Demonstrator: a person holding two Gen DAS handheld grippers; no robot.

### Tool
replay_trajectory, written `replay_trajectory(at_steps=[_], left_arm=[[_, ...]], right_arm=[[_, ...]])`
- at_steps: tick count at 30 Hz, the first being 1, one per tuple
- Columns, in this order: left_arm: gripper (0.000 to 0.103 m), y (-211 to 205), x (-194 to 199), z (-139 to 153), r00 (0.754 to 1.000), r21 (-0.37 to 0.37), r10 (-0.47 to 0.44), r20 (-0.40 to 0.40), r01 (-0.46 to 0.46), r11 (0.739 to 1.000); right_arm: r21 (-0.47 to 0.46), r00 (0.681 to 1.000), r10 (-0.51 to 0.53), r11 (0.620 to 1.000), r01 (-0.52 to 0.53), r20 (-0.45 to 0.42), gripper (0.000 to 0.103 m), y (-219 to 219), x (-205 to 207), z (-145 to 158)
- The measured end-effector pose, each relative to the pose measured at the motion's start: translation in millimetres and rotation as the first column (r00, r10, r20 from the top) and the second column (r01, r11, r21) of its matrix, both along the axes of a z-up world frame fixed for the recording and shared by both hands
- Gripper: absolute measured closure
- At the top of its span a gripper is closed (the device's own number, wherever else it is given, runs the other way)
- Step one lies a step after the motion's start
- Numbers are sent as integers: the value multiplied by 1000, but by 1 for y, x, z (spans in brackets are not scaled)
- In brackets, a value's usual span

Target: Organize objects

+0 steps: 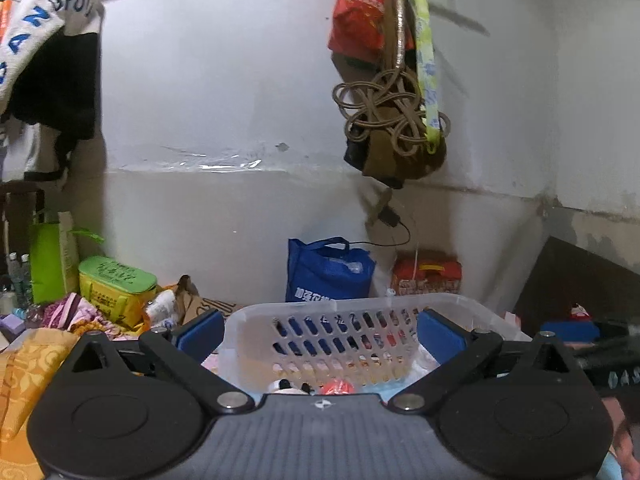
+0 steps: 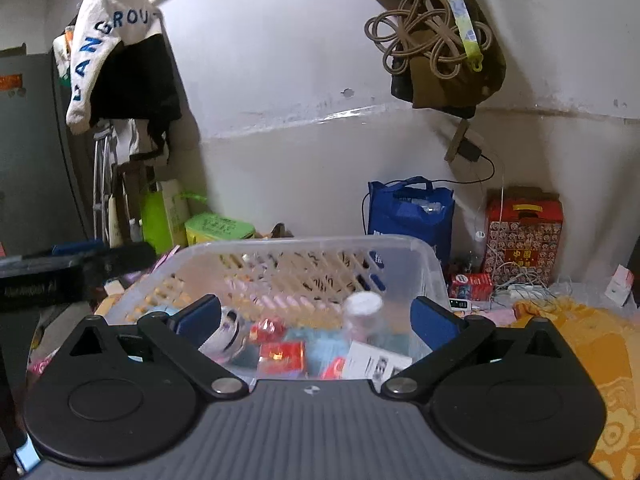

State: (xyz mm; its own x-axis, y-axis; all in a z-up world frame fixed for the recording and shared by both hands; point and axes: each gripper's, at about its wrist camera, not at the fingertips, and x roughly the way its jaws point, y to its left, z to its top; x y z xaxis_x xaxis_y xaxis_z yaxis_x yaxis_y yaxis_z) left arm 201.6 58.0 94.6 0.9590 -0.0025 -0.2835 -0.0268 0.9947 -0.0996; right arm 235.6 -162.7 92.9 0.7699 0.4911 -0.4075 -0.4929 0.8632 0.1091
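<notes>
Left wrist view
Left gripper (image 1: 320, 330): jaws spread wide, blue pads (image 1: 440, 334) apart, holding nothing.
Basket (image 1: 360, 308): translucent slotted plastic, straight ahead between the pads; a red packet (image 1: 338, 387) and a small black-and-white item lie inside near the front edge.
Behind: blue tote bag (image 1: 326, 270) against the white wall, red patterned box (image 1: 426, 272) to its right.
Left side: green-lidded yellow box (image 1: 116, 284), orange floral cloth (image 1: 28, 372).

Right wrist view
Right gripper (image 2: 316, 322): jaws wide apart, empty.
Basket (image 2: 304, 246): just ahead, holding red boxes (image 2: 280, 354), a white-capped container (image 2: 364, 316) and a white leaflet (image 2: 376, 362).
Behind: blue tote bag (image 2: 412, 210), red patterned box (image 2: 522, 236).
</notes>
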Motion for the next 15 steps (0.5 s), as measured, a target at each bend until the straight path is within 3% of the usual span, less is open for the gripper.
replay_trajectory(at_steps=[4,6,8,11,15], left_arm=[[0,2,-12,6,999,-4,-32,-15,32,999],[0,-1,-19,6,998,4,-62,-18,62,998],[0,-8,-24,7,997,38,-67,-38,68,997],[0,-18,-32,8,998,90,-48,-40,51,995],[0,-21,-40,5,996,81,-60,-60,64,995]], right_arm=[[-51,993,-95,994,99,70,0,-2,-30,0],[-115,979,-177,975,188,100,0,2,-41,0],[-183,970,-194,958,219,144,0,8,-49,1],[-169,969,-206,959,227,133,0,12,-57,2],[-178,977,-191,963,204,90,0,17,-59,0]])
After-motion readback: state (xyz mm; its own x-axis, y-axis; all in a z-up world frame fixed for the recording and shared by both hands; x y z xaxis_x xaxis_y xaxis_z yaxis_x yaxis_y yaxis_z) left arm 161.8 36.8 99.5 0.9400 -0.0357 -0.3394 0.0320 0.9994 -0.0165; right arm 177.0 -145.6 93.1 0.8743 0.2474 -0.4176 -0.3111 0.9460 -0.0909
